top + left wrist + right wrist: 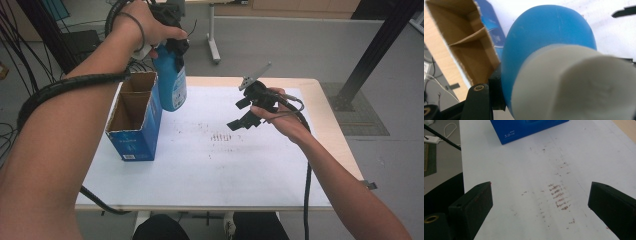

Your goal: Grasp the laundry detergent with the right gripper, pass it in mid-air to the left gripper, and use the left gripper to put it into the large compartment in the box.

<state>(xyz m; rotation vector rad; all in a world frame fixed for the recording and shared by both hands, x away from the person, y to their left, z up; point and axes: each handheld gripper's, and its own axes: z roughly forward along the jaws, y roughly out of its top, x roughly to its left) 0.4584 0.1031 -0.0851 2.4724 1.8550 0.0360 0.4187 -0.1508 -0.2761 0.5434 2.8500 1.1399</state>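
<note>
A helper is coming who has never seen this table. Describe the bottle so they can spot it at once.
Start at the white table and find the open blue cardboard box at its left side. Just above and beside the box, the left gripper holds the blue bottle in the air. Its rounded blue body and white cap set it apart from the box.

The bottle point(171, 82) hangs right of the box point(135, 131) (box on table point(280, 170)).

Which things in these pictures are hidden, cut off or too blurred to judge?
- Bottle cap: high view, covered by the left gripper and the hand.
- Bottle label: left gripper view, the white cap is close and blurred, and hides it.
- Box inside: high view, its walls hide the bottom of both compartments.
- Box print: right gripper view, cut off by the top edge.
- Right gripper: jaws open, nothing between.
</note>
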